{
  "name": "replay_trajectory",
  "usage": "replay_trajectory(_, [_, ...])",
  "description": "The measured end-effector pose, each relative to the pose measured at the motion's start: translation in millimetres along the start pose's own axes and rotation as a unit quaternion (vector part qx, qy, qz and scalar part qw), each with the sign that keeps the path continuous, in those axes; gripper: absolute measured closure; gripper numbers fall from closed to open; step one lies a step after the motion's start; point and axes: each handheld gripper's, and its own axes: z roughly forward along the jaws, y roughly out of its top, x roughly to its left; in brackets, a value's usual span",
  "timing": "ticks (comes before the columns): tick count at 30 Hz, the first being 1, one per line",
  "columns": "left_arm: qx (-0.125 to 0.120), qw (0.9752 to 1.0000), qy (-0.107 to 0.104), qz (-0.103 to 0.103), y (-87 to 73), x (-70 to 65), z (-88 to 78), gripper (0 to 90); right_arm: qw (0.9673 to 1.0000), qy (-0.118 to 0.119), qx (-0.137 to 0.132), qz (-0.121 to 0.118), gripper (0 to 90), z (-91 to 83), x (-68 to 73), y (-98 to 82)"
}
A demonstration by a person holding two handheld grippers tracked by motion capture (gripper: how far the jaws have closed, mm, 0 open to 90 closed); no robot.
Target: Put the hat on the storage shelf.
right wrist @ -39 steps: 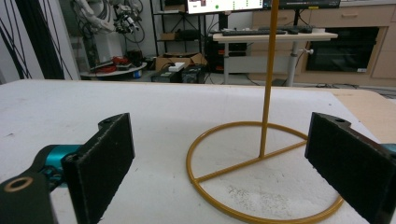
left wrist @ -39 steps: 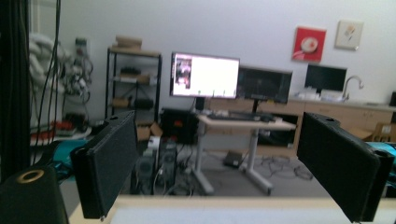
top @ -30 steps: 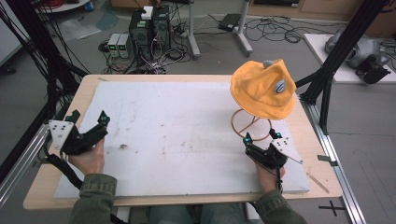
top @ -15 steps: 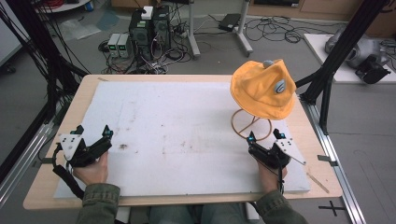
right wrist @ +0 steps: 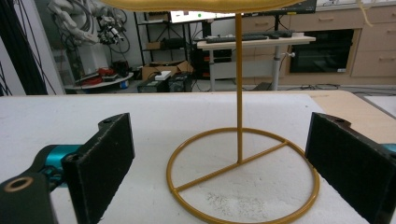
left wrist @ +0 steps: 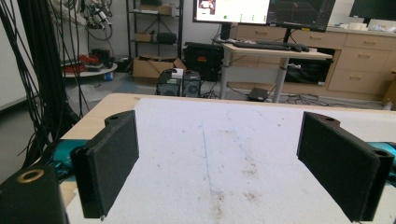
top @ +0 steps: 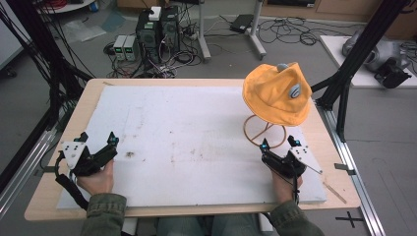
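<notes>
An orange bucket hat (top: 278, 93) sits on top of a thin gold wire stand (top: 264, 132) at the right of the white foam board (top: 196, 128). The stand's round base (right wrist: 243, 175) and upright rod lie just ahead of my right gripper (right wrist: 219, 172), with the hat's brim (right wrist: 201, 4) overhead. That right gripper (top: 278, 143) rests open near the front right of the board, nothing between its jaws. My left gripper (top: 96, 140) stands open at the board's front left, and its jaws (left wrist: 215, 163) frame only bare, stained foam.
The foam board lies on a wooden table (top: 93, 86) with metal rails along its sides. Computers and cables (top: 157, 34) sit on the floor beyond the far edge. A black frame post (top: 354, 59) rises at the right, close to the hat.
My left gripper has drawn back toward the front left corner of the board and settled lower. The right gripper has barely shifted. The hat and stand have not moved.
</notes>
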Motion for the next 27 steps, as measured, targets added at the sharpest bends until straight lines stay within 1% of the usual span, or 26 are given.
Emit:
replay_trajectory(4, [0.003, 1.0000, -0.001, 0.000, -0.3, 0.2, 0.9, 13.2, 1.0000, -0.001, 0.000, -0.002, 7.9, 0.2, 0.2, -0.2])
replay_trajectory(6, [0.002, 1.0000, -0.001, -0.002, -0.3, 0.4, 0.8, 13.2, 1.0000, 0.002, 0.002, 0.002, 7.9, -0.1, 0.9, -0.3])
replay_trajectory(17, [0.006, 1.0000, -0.004, -0.002, -0.5, 0.2, 1.2, 13.2, 1.0000, 0.002, 0.000, -0.006, 7.9, -1.4, 2.0, -0.3])
replay_trajectory(24, [0.007, 1.0000, -0.003, -0.004, -0.9, 0.2, 2.0, 13.2, 1.0000, 0.001, 0.002, -0.002, 7.9, -1.0, 1.5, -0.7])
replay_trajectory(27, [0.008, 1.0000, -0.003, -0.003, -1.0, 0.3, 2.2, 13.2, 1.0000, 0.001, 0.002, -0.004, 7.9, -1.0, 1.6, -0.9])
